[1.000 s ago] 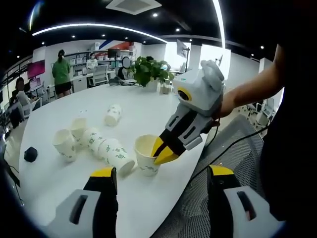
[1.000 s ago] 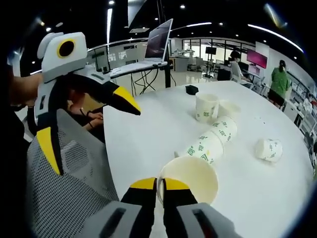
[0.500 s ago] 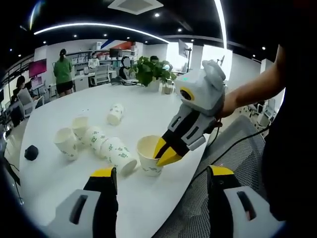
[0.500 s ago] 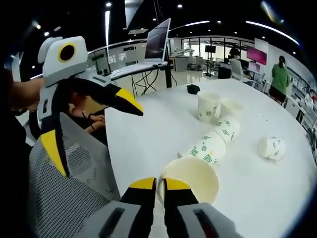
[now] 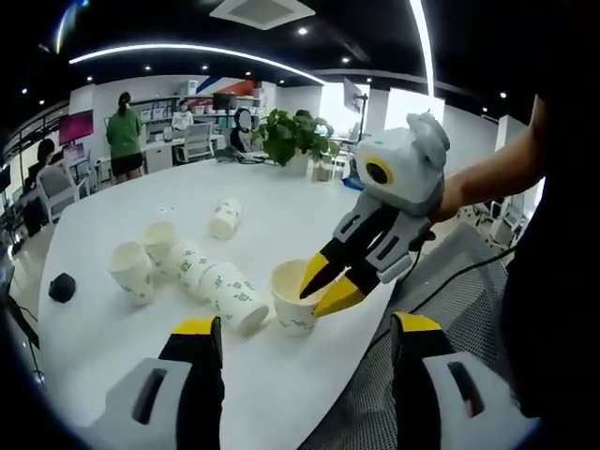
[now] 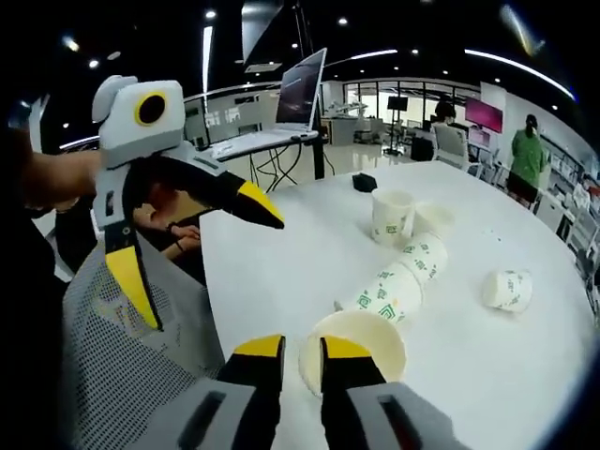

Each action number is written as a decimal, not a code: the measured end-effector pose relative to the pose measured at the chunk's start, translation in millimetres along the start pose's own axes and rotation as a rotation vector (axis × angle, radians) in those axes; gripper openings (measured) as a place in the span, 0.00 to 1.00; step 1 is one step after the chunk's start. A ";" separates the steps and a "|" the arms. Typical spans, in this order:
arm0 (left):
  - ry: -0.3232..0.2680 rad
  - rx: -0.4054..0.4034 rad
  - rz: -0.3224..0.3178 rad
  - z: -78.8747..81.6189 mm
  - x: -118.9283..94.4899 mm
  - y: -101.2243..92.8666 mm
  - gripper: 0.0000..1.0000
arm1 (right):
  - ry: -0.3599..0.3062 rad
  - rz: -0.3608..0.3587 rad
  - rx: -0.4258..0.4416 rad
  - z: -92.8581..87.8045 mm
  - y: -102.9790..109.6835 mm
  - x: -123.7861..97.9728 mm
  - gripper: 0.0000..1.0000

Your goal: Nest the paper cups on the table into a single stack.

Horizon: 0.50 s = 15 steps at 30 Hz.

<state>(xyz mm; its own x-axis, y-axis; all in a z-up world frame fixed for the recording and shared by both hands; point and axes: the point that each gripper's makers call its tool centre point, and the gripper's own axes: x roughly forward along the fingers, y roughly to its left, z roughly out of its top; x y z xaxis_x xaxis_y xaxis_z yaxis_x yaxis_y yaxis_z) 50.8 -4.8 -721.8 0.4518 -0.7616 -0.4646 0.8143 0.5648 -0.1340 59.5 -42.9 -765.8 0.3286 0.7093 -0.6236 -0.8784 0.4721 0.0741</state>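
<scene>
A white paper cup (image 5: 295,298) (image 6: 361,342) with a green print stands upright near the round table's edge. My right gripper (image 5: 314,298) (image 6: 302,347) straddles its near rim, jaws slightly parted and not pinching. To the cup's left in the left gripper view, a row of nested cups (image 5: 211,286) (image 6: 398,281) lies on its side. Two upright cups (image 5: 131,272) (image 5: 159,239) stand beyond the row, and a single cup (image 5: 225,217) (image 6: 506,289) lies apart. My left gripper (image 5: 307,326) (image 6: 202,258) hangs wide open and empty off the table's edge.
The white table (image 5: 281,216) curves away at its near edge, where a grey mesh chair (image 5: 450,281) (image 6: 122,375) sits. A small black object (image 5: 61,288) (image 6: 364,181) lies at the far side. A potted plant (image 5: 291,136), a laptop on a stand (image 6: 300,80) and people are farther off.
My right gripper's jaws have parted from the rim they pinched, leaving the cup standing on the table. Both views have shifted slightly with the hands.
</scene>
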 end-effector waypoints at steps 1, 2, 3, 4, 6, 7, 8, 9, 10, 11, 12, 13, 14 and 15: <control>0.001 -0.001 0.001 0.2 0.4 0.8 0.73 | -0.001 -0.001 0.001 0.2 -0.2 -0.4 0.14; 0.002 -0.002 0.002 0.6 0.8 2.0 0.73 | -0.007 -0.004 0.003 1.0 -0.2 -2.4 0.14; 0.002 -0.002 0.003 1.0 1.3 2.8 0.73 | -0.011 -0.008 0.004 1.8 -0.7 -3.6 0.15; 0.001 -0.003 0.004 1.8 1.9 4.1 0.72 | -0.020 -0.015 0.005 3.1 -1.0 -6.0 0.16; 0.002 -0.006 0.006 2.5 3.0 6.0 0.72 | -0.030 -0.024 0.007 4.7 -1.5 -9.0 0.19; 0.002 -0.007 0.006 2.7 3.4 6.6 0.72 | -0.033 -0.027 0.007 5.2 -1.7 -9.9 0.20; 0.004 -0.009 0.009 3.0 4.8 8.8 0.72 | -0.045 -0.036 0.010 6.8 -2.3 -13.3 0.21; 0.007 -0.010 0.013 2.9 6.0 10.6 0.72 | -0.051 -0.043 0.014 7.6 -3.1 -15.6 0.23; 0.008 -0.009 0.015 2.7 6.8 11.8 0.71 | -0.054 -0.049 0.017 7.4 -3.6 -17.2 0.24; 0.010 -0.009 0.018 2.4 8.1 13.7 0.71 | -0.058 -0.058 0.021 7.2 -5.2 -19.3 0.25; 0.012 -0.011 0.020 2.2 9.1 14.8 0.71 | -0.062 -0.062 0.024 6.9 -5.7 -20.8 0.27; 0.015 -0.013 0.023 1.8 10.2 16.2 0.71 | -0.066 -0.068 0.027 6.6 -6.9 -22.1 0.28; 0.018 -0.015 0.027 1.0 12.1 19.0 0.70 | -0.071 -0.076 0.033 5.9 -8.1 -24.4 0.30; 0.020 -0.016 0.030 0.7 13.4 20.7 0.70 | -0.075 -0.082 0.038 5.7 -9.1 -26.0 0.32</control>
<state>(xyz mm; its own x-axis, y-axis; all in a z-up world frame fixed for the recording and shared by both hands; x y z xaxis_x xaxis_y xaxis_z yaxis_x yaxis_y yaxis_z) 74.0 -3.5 -730.2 0.4684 -0.7380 -0.4857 0.7944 0.5924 -0.1341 60.9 -62.6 -745.8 0.4254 0.7042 -0.5685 -0.8343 0.5486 0.0552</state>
